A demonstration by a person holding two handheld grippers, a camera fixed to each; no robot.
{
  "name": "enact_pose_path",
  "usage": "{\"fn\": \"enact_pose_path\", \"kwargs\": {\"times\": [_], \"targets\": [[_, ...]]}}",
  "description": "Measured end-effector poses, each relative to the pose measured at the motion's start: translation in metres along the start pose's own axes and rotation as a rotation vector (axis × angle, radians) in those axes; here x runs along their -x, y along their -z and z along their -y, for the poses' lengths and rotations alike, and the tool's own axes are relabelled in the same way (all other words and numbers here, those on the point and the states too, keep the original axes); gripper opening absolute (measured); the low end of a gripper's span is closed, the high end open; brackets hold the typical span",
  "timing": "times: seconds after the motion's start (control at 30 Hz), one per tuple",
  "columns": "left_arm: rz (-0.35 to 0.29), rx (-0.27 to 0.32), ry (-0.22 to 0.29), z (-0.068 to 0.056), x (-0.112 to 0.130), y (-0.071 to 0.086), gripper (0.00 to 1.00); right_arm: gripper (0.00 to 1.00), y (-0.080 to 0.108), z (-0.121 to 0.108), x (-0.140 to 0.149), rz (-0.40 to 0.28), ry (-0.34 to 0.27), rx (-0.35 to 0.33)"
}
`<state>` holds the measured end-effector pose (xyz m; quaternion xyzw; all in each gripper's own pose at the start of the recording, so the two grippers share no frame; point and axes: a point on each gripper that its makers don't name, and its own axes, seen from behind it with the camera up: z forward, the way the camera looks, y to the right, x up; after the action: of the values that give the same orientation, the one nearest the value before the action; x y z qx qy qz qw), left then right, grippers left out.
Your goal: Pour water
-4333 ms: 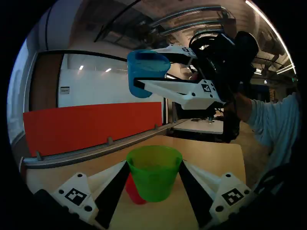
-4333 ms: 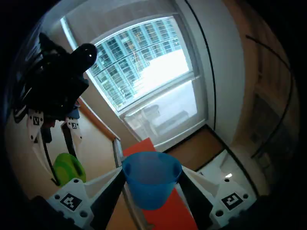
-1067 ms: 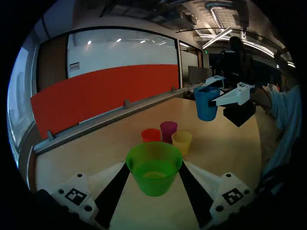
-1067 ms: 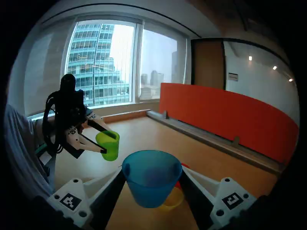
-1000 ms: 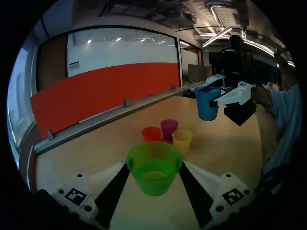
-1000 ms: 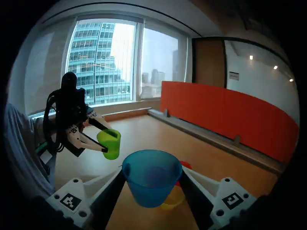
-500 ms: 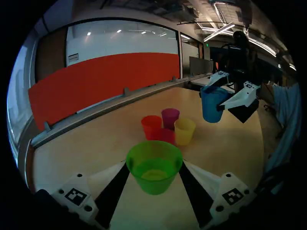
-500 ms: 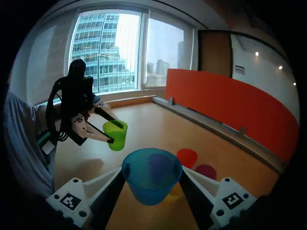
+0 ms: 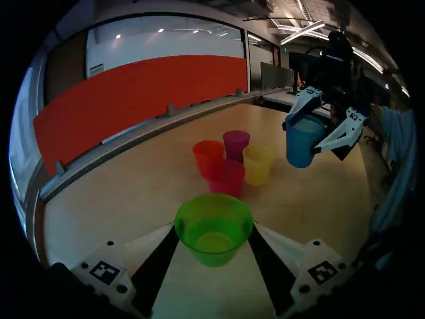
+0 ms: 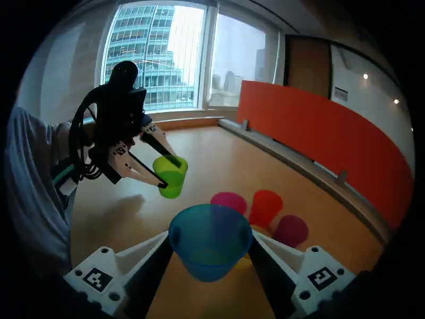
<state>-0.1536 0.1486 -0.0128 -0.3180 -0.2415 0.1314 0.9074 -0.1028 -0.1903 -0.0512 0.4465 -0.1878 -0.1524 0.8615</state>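
In the left gripper view, your left gripper [image 9: 213, 237] has its jaws clamped on the green cup [image 9: 213, 219], one finger on each side, the cup upright with its mouth toward the camera; a pale patch sits at its bottom, and you cannot tell whether that is water. Beyond it spreads the light wooden bench [image 9: 122, 186], carrying four cups in a tight cluster: the orange cup [image 9: 207, 157], purple cup [image 9: 236, 144], yellow cup [image 9: 258, 164] and pink cup [image 9: 227, 178]. To their right, your right gripper [image 9: 319, 125] holds the blue cup [image 9: 302, 143] in the air, roughly upright, near the yellow cup but apart from it. A metal rail [image 9: 133, 139] runs along the bench's far edge, a red panel [image 9: 133, 90] stands behind it with a glass wall [image 9: 159, 42] above, and strip lights [image 9: 303, 32] cross the ceiling. In the right gripper view, your right gripper [image 10: 211, 251] has its jaws pressed on both sides of the blue cup [image 10: 210, 239], upright. Farther off, your left gripper [image 10: 164, 171] holds the green cup [image 10: 171, 175] above the bench [image 10: 212, 151], its shadow lying on the wood below. The pink cup [image 10: 228, 202], orange cup [image 10: 265, 207] and purple cup [image 10: 290, 229] stand just past the blue cup. Tall windows [image 10: 159, 53] show towers outside, the red panel [image 10: 329, 143] lines the right side, and your sleeve [image 10: 32, 186] fills the left edge.
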Motion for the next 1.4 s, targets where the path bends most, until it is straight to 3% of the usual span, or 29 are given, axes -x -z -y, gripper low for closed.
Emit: {"fn": "enact_pose_path", "kwargs": {"times": [0.5,1.4], "targets": [[0.078,0.004,-0.02,0.003,0.026,-0.024,0.87,0.92,-0.009,0.0,0.013,0.03,0.003,-0.007],[0.079,0.007,0.004,0.003,0.036,-0.036,0.87,0.92,-0.007,-0.003,0.018,0.032,-0.002,0.007]]}}
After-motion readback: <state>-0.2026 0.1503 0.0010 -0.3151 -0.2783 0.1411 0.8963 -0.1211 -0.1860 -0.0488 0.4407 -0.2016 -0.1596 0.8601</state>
